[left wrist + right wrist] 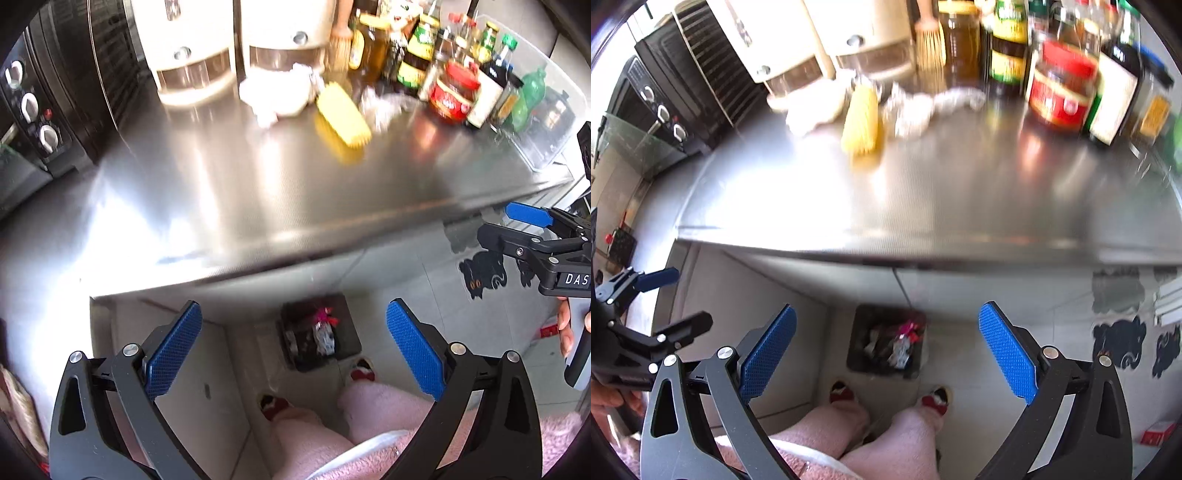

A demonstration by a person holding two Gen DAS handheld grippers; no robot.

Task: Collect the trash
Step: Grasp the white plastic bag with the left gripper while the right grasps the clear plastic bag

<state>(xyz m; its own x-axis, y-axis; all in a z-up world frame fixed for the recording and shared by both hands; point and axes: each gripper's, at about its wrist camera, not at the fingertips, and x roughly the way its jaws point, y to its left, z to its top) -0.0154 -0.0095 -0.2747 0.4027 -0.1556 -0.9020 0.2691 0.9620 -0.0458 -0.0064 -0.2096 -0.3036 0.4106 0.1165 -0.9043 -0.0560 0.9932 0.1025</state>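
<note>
On the steel counter [258,192] lie a crumpled white tissue [275,92], a yellow corn cob [343,114] and a crumpled clear wrapper [380,107], all at the far side. They also show in the right wrist view: the tissue [812,107], the cob [862,122], the wrapper [923,107]. A black trash bin [319,339] holding some wrappers stands on the floor below the counter edge; it also shows in the right wrist view [886,341]. My left gripper [295,347] is open and empty above the bin. My right gripper [886,350] is open and empty too.
Two cream canisters [192,55], a bamboo whisk [340,48] and several sauce bottles and jars [454,74] line the counter's back. A black oven [44,92] stands at the left. The person's pink-clad legs and slippers [886,424] are beside the bin.
</note>
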